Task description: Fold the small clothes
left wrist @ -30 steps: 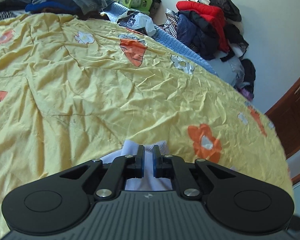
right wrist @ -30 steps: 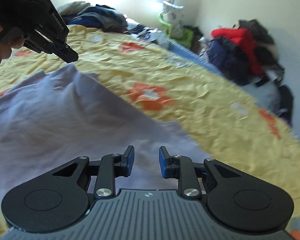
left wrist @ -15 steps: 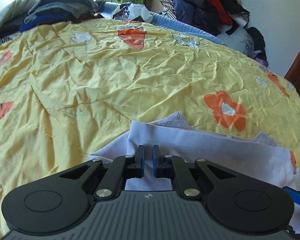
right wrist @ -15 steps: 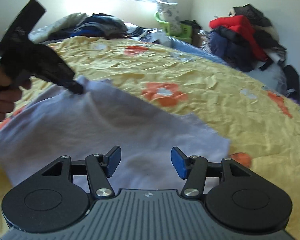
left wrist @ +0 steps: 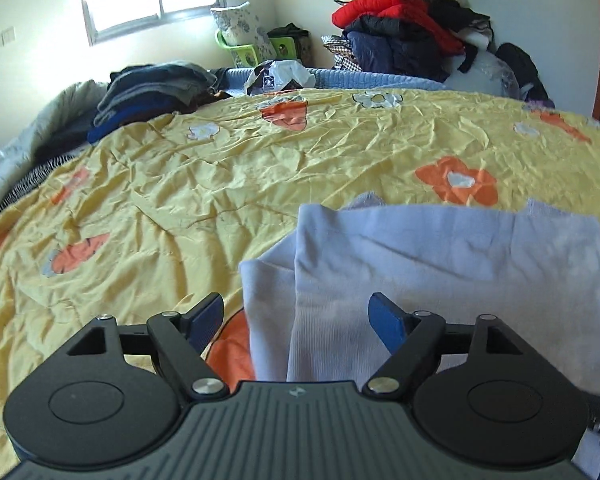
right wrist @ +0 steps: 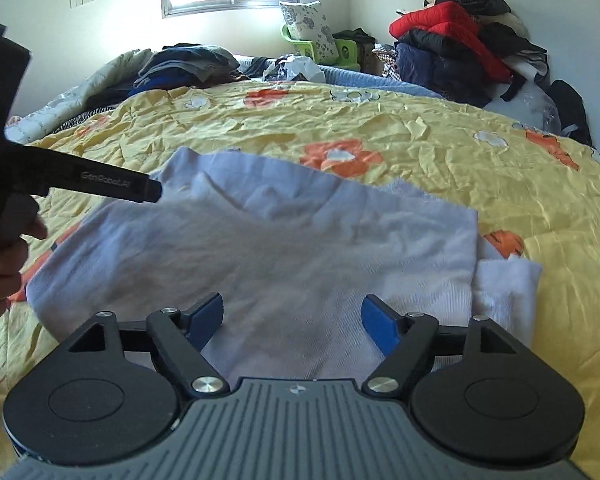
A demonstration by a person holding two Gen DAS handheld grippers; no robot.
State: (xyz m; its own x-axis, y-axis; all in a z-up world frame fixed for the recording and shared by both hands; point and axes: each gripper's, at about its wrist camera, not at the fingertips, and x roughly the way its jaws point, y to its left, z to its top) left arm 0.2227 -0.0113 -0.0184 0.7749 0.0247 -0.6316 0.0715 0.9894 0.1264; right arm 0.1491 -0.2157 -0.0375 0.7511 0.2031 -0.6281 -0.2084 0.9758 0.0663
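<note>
We see one pale lilac knit garment (right wrist: 284, 248) lying folded on the bed, in the lower middle of the right wrist view and the lower right of the left wrist view; its ribbed cloth is soft and creased, with a doubled edge showing at the right. Under it lies one crumpled yellow bedspread (right wrist: 440, 148) printed with orange and white flowers.

Our left tongs (left wrist: 296, 316) are opening, their two blue pads (left wrist: 384, 320) wide apart, the garment's folded edge lying between them without being pinched. Our right tongs (right wrist: 292, 316) are opening too, spread above the cloth and clear of it.

At the upper right of both views sits a heap of dark and red jackets (right wrist: 452, 44); one green plastic basket (right wrist: 320, 48) holds a floral cushion.
</note>
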